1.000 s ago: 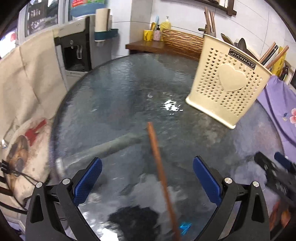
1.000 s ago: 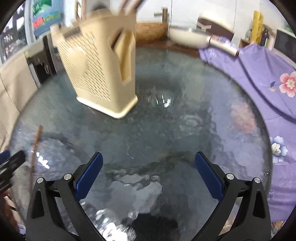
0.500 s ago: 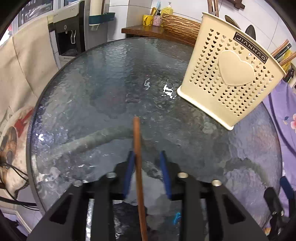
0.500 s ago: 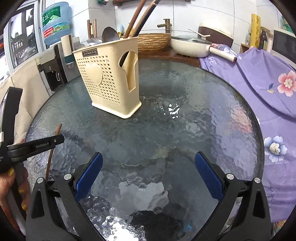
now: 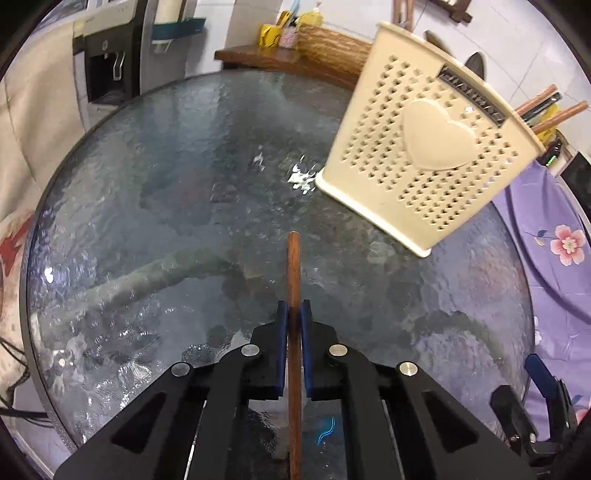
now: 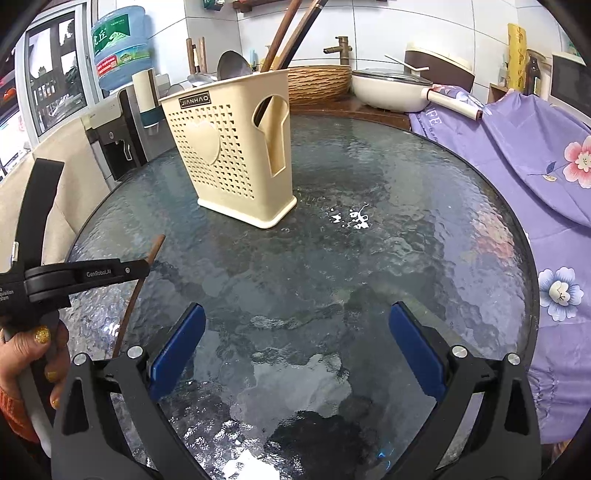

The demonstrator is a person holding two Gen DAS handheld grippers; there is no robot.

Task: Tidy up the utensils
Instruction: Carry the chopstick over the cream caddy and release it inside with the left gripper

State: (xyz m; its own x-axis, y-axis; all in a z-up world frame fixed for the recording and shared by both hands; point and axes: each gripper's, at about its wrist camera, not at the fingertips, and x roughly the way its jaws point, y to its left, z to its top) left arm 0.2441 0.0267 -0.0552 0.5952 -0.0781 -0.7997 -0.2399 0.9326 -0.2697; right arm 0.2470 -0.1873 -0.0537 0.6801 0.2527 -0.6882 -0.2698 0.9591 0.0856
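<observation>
A left gripper (image 5: 294, 314) has just been closing its blue pads (image 5: 281, 325) on a single brown chopstick (image 5: 294, 273) and now pinches it partway along its length above a round textured-glass table (image 5: 147, 192), the free end pointing out toward a cream perforated utensil holder (image 5: 424, 155) that stands well apart, farther across the glass and to the right. The right gripper (image 6: 295, 350) hangs over the near half of the table with its jaws spread wide and nothing between them. The likeliest trouble, judging from the hold, is the thin stick pivoting or sliding between the pads as it is raised, since they clamp only a short stretch of it; a tilted stick could then catch on the holder's rim rather than drop in. Several long handles (image 6: 291, 33) already fill the holder's top and may crowd the opening. Beyond the table sit a woven basket (image 6: 317, 83), a lidded white pan (image 6: 388, 88) and a water dispenser (image 5: 110, 66), none of them in the path; purple floral cloth (image 6: 535, 147) drapes the right side. A hand (image 6: 33, 354) holds the left tool at the right camera's edge.
</observation>
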